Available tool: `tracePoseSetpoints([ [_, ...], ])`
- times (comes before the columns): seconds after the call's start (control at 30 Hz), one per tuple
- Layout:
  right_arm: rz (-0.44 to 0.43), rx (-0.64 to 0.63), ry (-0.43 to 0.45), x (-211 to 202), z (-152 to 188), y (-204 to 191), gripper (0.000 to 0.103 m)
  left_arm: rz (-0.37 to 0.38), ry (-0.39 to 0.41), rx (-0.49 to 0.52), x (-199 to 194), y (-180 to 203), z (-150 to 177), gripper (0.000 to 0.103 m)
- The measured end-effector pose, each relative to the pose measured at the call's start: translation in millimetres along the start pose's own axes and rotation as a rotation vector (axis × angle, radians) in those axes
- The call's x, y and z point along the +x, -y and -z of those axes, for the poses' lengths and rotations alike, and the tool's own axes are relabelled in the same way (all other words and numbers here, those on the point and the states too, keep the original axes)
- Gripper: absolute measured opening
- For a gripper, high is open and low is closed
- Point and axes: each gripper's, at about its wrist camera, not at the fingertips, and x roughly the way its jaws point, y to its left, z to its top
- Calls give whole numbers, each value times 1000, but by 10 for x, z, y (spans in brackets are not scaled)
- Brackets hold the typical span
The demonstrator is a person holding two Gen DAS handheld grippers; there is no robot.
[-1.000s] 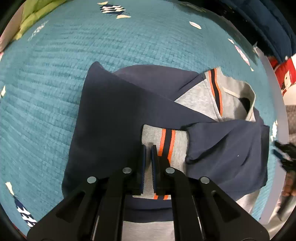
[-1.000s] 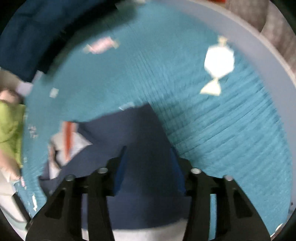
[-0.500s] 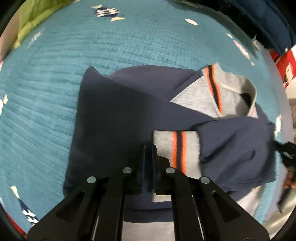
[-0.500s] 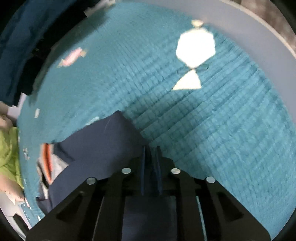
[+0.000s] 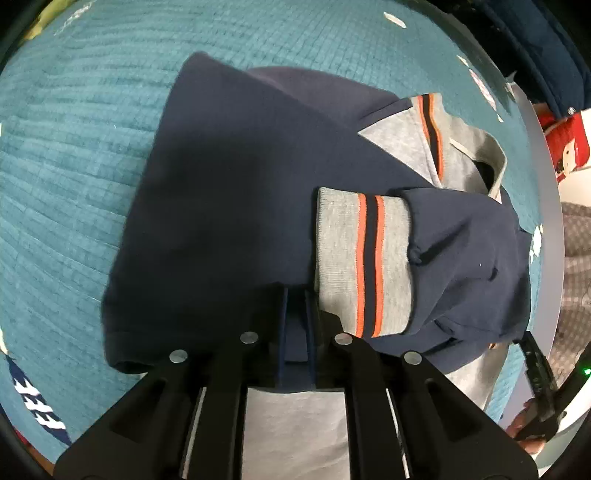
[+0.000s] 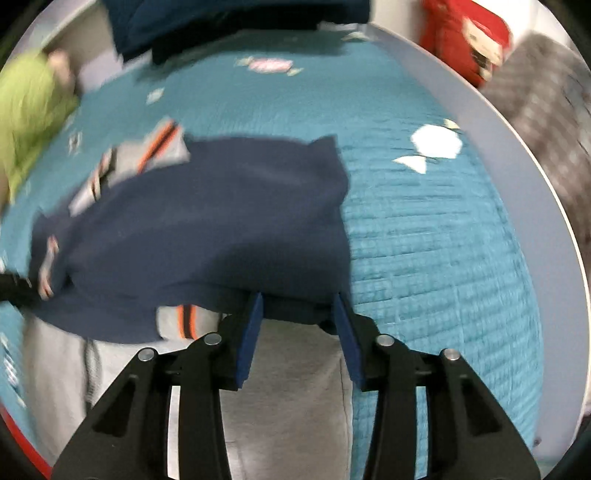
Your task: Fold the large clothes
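A navy sweater (image 5: pixel 229 206) with grey, orange-striped trim lies folded on the teal bedspread (image 5: pixel 74 155). One sleeve is laid across it, its striped cuff (image 5: pixel 364 258) just right of my left gripper (image 5: pixel 297 295). That gripper points down at the navy cloth with its jaws nearly together; dark fabric shows in the thin gap, and I cannot tell whether it is pinched. In the right wrist view the same sweater (image 6: pixel 221 229) is blurred. My right gripper (image 6: pixel 299 302) is opening at its near navy edge, pads apart and off the cloth, with the grey panel (image 6: pixel 288 369) beneath.
The white bed edge (image 6: pixel 535 221) curves along the right. A green cloth (image 6: pixel 26 110) lies at the far left, dark blue fabric (image 6: pixel 221 18) at the back, a red item (image 6: pixel 465 44) beyond the edge. My right gripper's black body (image 5: pixel 539 369) shows in a hand.
The cuff that sat between my left jaws now lies to their right. My right gripper closed on the navy edge half a second ago, then swung and rolled, and its jaws now stand apart.
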Motion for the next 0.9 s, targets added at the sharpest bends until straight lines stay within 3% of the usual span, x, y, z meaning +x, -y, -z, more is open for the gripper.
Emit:
tracePoseSetpoints([
  [0.1,12,-130,-31,22,33,-190,36,-1,3,22,-15,32,16,9],
  [0.23,22,-150,36,-175,139,-170,36,41,2,13,-105,-44,15,9],
  [0.4,55,-217,-19,121,48,-202,36,30,18,4,-159,4,19,15],
  [0.47,40,-198,-5,160,18,-223,36,32,21,18,-215,-3,55,24],
  [0.5,20,-159,-22,201,-3,-187,36,39,6,13,-196,5,67,40],
  [0.53,1,-134,-49,235,-16,-164,36,39,-3,-4,-193,-20,93,47],
  [0.57,-32,-119,-72,211,-16,-171,36,37,-6,-29,-179,-42,95,47],
  [0.63,-74,-110,-22,19,11,-166,38,55,10,-55,-237,-73,134,47],
  [0.67,-113,-94,-2,-117,46,-128,39,67,19,-63,-272,-86,148,48],
  [0.7,-125,-89,7,-194,80,-111,48,75,28,-72,-342,-113,165,55],
  [0.8,-63,-162,60,-331,180,-141,68,108,53,-92,-491,-171,201,58],
  [0.9,-17,-188,23,-117,162,-145,69,154,60,-85,-578,-143,216,60],
])
